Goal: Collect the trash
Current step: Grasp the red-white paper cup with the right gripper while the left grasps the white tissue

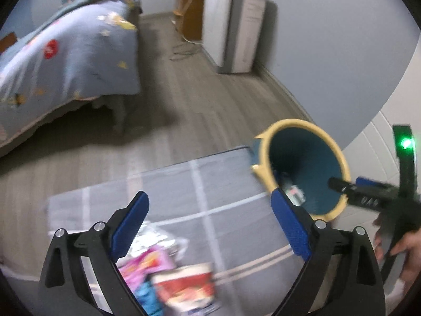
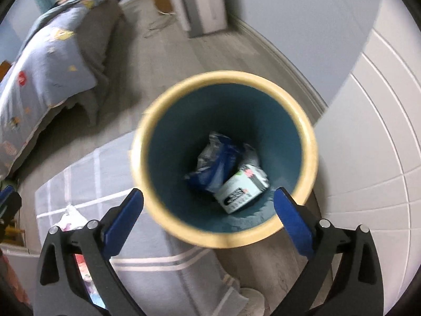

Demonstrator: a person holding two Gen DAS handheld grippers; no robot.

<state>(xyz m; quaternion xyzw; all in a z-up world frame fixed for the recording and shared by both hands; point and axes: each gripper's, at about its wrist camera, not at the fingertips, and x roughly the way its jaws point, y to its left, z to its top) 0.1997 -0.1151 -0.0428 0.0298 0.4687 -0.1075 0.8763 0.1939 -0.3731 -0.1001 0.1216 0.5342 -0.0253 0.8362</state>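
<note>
right gripper hangs over the waste bin, jaws spread wide, nothing between the blue pads. we're looking almost straight down the bin's throat: cream-yellow rim, teal inside. at the bottom lies a crumpled blue-and-white wrapper, and just beside it, touching, a small pale box with dark print, tilted on its side. that's the trash already in. the bin stands at the corner of a grey rug with white lines, close to a white panelled door.

over to the left wrist view: left gripper is also wide apart, empty, hovering above the same rug. the bin shows up to its right, seen at a slant, with a glimpse of the pale box low inside; the wrapper can't be picked out from here. reaching over the bin's far rim is the other gripper, with a hand on its grip and a green light glowing on the handle.

still loose on the rug, below the left jaws: a pink packet, a red-and-white packet touching it, and a silvery crinkled wrapper behind them. picture's blurred, so the print is unreadable.

further back, a bed with a blue patterned cover and a white cabinet against the wall.
</note>
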